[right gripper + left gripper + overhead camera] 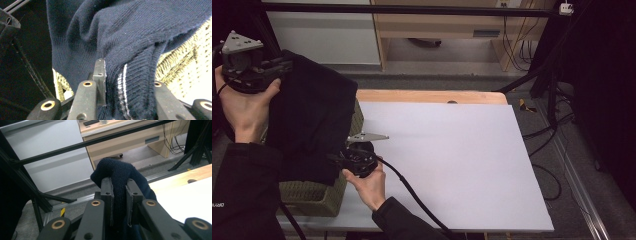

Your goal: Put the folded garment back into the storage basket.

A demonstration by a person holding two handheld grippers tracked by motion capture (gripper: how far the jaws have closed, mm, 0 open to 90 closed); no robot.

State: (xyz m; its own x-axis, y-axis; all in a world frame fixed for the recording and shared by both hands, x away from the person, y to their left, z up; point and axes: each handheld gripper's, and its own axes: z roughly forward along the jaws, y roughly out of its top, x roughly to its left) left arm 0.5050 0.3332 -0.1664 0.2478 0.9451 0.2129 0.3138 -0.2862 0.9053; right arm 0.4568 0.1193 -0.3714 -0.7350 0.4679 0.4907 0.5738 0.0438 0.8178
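A navy knit sweater (312, 115) hangs over the woven basket (319, 197) at the table's (452, 165) left edge. The left gripper (119, 187) is clamped on a raised fold of it; the right gripper (120, 72) pinches its ribbed, white-striped hem lower down.

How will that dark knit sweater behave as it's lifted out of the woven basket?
Probably floppy: the dark knit sweater sags in folds between the left hand-held gripper and right hand-held gripper. Likely grippy, not slippery, given its ribbed texture. It may drag or snag on the woven basket rim it drapes over.
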